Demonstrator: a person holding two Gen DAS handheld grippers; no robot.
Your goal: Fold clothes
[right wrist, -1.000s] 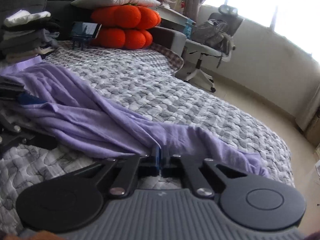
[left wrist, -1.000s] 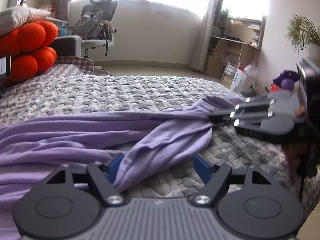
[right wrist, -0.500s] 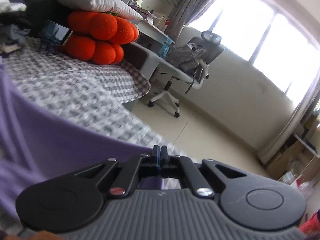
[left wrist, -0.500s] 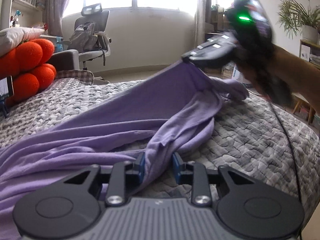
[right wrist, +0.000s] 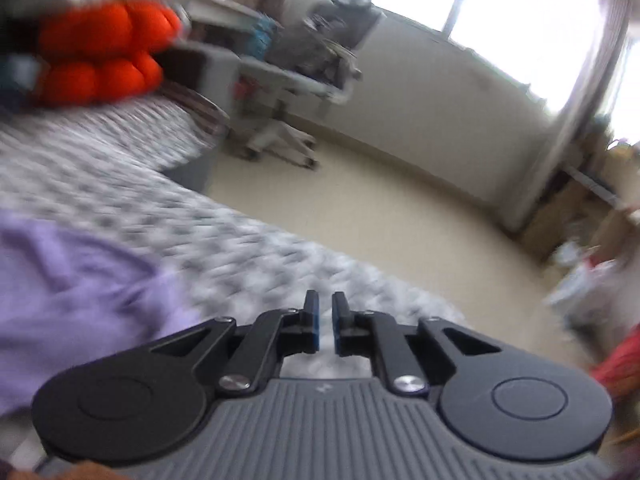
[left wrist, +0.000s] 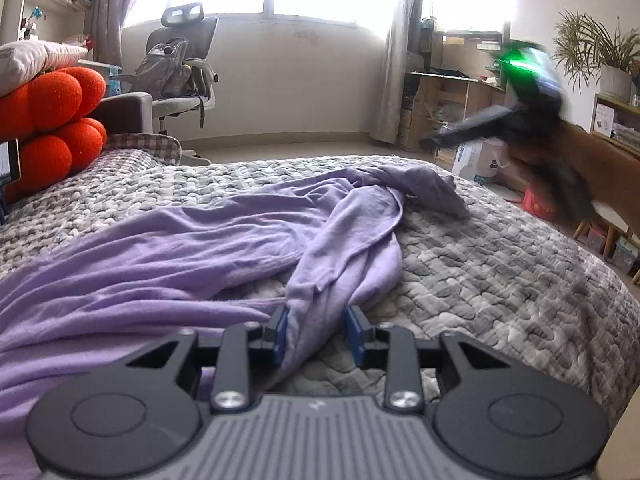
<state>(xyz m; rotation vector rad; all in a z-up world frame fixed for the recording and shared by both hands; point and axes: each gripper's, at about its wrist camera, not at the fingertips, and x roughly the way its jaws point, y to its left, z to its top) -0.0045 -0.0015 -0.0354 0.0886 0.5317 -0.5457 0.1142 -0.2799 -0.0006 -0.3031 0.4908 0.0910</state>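
From the left wrist view, a crumpled lilac knit garment (left wrist: 224, 248) lies spread over the grey-and-white pebble-textured quilt (left wrist: 500, 264) on the bed, its bulk towards the left and a bunched end trailing to the far right edge. A twisted fold of it runs down between the blue pads of the left gripper (left wrist: 319, 334); the jaws stand partly apart, having lately closed in and then eased out a touch, and the cloth fills most of the gap, touching the left pad, though a firm pinch cannot be made out. At upper right the right gripper (left wrist: 430, 142), blurred, is held in the air beyond the bed's far edge, apart from the garment. Stacked orange round cushions (left wrist: 52, 120) sit at the left, and a grey mesh office chair (left wrist: 180, 72) stands by the window. In the right wrist view, heavily blurred, the right gripper (right wrist: 326, 326) has just been opening: its pads stand a narrow slit apart with nothing between them. The lilac garment (right wrist: 76, 292) lies at lower left on the quilt (right wrist: 240, 232), clear of the fingers, with the cream floor (right wrist: 380, 220) beyond.
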